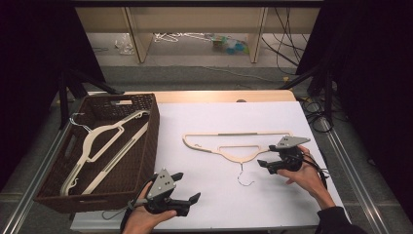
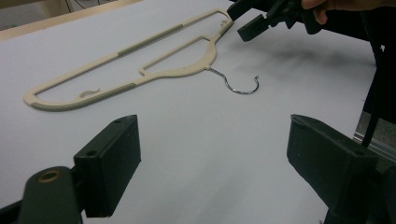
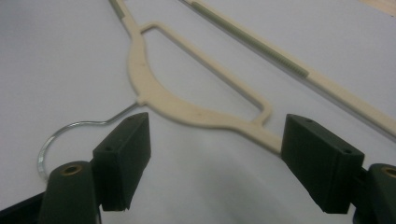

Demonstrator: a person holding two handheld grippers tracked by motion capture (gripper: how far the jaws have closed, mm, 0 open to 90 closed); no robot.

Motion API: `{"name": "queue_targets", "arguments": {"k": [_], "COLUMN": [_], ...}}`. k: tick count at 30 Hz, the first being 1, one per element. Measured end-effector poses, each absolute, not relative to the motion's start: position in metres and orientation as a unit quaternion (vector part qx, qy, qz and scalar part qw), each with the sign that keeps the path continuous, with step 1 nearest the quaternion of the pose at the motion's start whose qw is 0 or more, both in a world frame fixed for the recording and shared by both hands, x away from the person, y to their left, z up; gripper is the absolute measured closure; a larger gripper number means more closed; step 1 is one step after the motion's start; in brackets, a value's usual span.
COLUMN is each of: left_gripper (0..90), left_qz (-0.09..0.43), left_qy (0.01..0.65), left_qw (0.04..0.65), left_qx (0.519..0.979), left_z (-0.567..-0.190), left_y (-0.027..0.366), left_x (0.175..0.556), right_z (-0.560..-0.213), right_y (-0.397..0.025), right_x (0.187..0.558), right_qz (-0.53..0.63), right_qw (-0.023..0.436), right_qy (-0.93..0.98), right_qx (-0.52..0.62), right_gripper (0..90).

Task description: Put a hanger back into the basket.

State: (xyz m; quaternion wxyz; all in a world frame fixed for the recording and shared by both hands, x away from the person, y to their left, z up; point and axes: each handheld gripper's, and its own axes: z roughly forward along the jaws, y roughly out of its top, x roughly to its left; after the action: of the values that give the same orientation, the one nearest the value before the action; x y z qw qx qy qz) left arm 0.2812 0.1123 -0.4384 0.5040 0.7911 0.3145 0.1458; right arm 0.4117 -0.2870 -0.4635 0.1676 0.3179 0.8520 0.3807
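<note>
A cream plastic hanger (image 1: pixel 238 145) lies flat on the white table top (image 1: pixel 219 204), its metal hook (image 1: pixel 243 176) pointing toward the person. My right gripper (image 1: pixel 267 156) is open and hovers just above the hanger's right shoulder. In the right gripper view the jaws (image 3: pixel 215 158) straddle the hanger's neck (image 3: pixel 187 109) without touching it. My left gripper (image 1: pixel 189 186) is open and empty near the table's front edge, left of the hook. From the left gripper view (image 2: pixel 210 168) the hanger (image 2: pixel 140 60) lies ahead, with the right gripper (image 2: pixel 240 18) beyond it.
A dark woven basket (image 1: pixel 148 146) stands at the table's left and holds two more cream hangers (image 1: pixel 104 131). Behind the table are wooden shelf legs (image 1: pixel 139 39) and cables (image 1: pixel 287 44) on the floor. A metal rail (image 1: pixel 346 161) runs along the right side.
</note>
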Motion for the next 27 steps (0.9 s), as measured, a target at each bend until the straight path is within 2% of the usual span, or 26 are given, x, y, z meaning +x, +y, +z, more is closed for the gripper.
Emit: {"name": "queue_targets", "arguments": {"k": [6, 14, 16, 27], "left_gripper": [17.9, 18.1, 18.3, 19.4], "left_qz": [0.144, 0.143, 0.146, 0.147], "left_qy": [0.317, 0.31, 0.306, 0.296], "left_qw": [0.502, 0.501, 0.496, 0.491], "left_qx": [0.791, 0.795, 0.799, 0.806], "left_z": [-0.439, -0.44, -0.44, -0.441], "left_y": [0.112, 0.112, 0.112, 0.111], "left_x": [0.281, 0.283, 0.282, 0.281], "right_z": [-0.466, -0.477, -0.478, -0.483], "right_y": [-0.285, -0.287, -0.285, -0.29], "right_x": [0.434, 0.45, 0.453, 0.46], "right_qz": [0.361, 0.339, 0.335, 0.323], "right_qw": [0.151, 0.152, 0.147, 0.142], "right_qy": [0.867, 0.878, 0.883, 0.886], "right_qx": [0.307, 0.301, 0.293, 0.301], "right_gripper": [28.8, 31.7, 35.2, 34.9]}}
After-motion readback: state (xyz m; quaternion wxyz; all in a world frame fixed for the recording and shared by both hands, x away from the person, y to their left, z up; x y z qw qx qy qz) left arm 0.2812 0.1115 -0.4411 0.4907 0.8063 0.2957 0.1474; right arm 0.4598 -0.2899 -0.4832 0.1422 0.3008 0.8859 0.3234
